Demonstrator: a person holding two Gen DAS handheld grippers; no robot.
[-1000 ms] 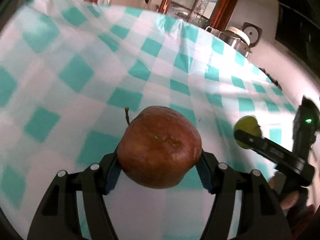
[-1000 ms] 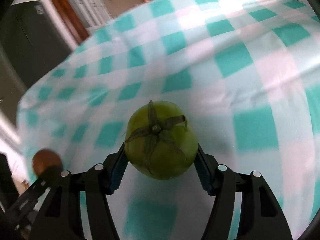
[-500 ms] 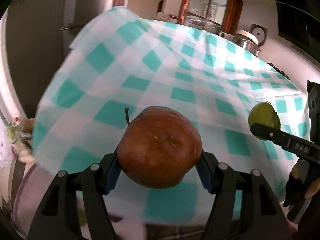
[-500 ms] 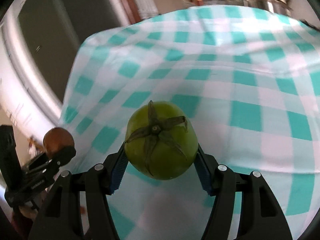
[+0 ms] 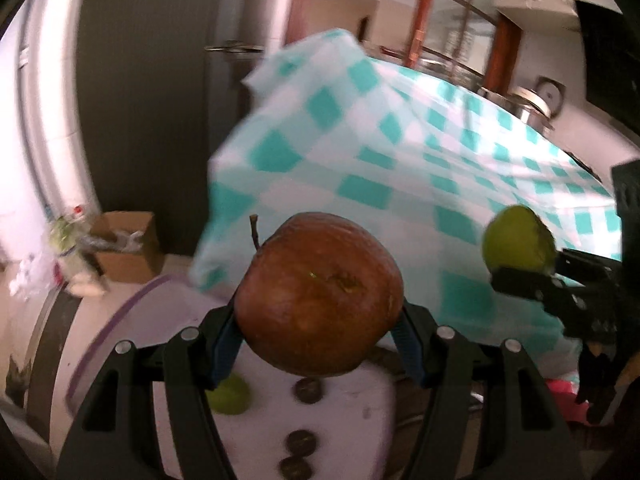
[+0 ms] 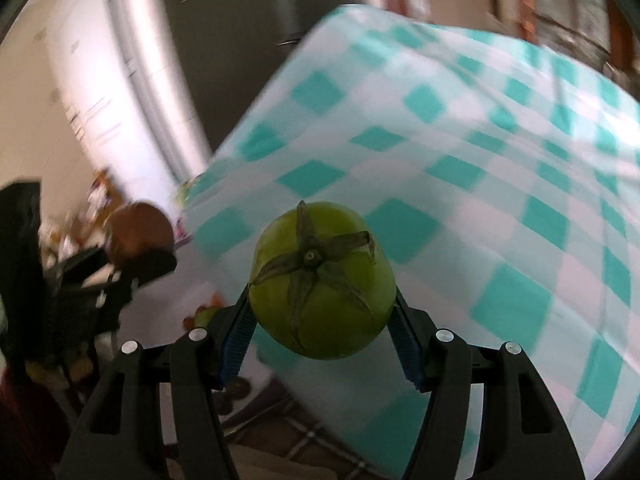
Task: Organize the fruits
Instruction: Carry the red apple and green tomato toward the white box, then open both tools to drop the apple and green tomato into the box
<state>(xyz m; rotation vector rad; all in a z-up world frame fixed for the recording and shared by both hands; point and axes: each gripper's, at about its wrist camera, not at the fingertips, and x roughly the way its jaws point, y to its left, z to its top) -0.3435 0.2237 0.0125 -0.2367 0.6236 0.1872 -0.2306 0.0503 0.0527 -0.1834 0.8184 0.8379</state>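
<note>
The left gripper clamps a brown-red apple between its blue pads (stem up and to the left), held above a white surface near the corner of the teal-checked tablecloth. To its right, the right gripper holds a green tomato the same way, calyx facing the camera, over the cloth's near edge.

Checked tablecloth ahead; small fruits below
</note>
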